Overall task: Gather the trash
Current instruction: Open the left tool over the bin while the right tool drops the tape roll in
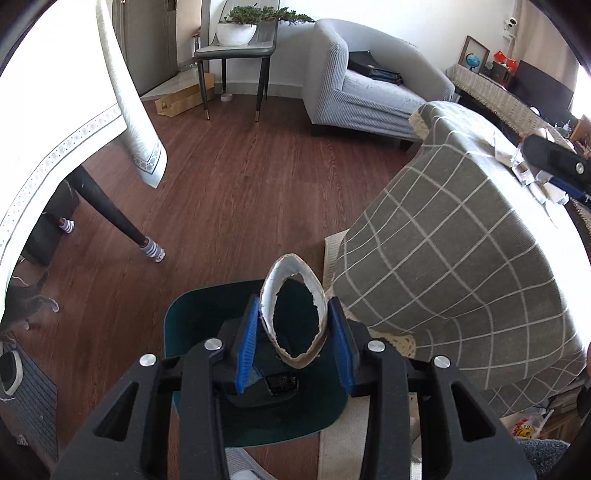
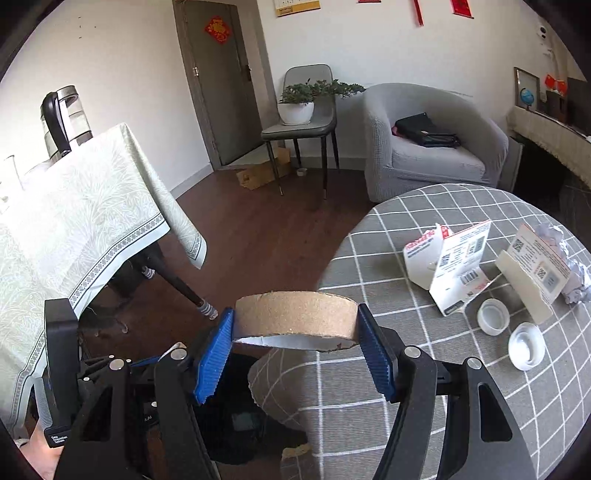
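Left gripper [image 1: 293, 334] pinching squashed cardboard ring [image 1: 293, 314] above dark green bin [image 1: 192, 317] – contents unreadable. Right gripper [image 2: 295, 347] clamping cardboard tape core [image 2: 295, 314] by checked table [image 2: 443, 387] edge – underside hidden.

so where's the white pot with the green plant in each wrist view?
Left wrist: the potted plant is at top centre-left, on the grey chair.
Right wrist: the potted plant is upper centre, on the same chair, right of the door.
Shared landmark: the grey armchair with a black bag, just right of the plant in both.
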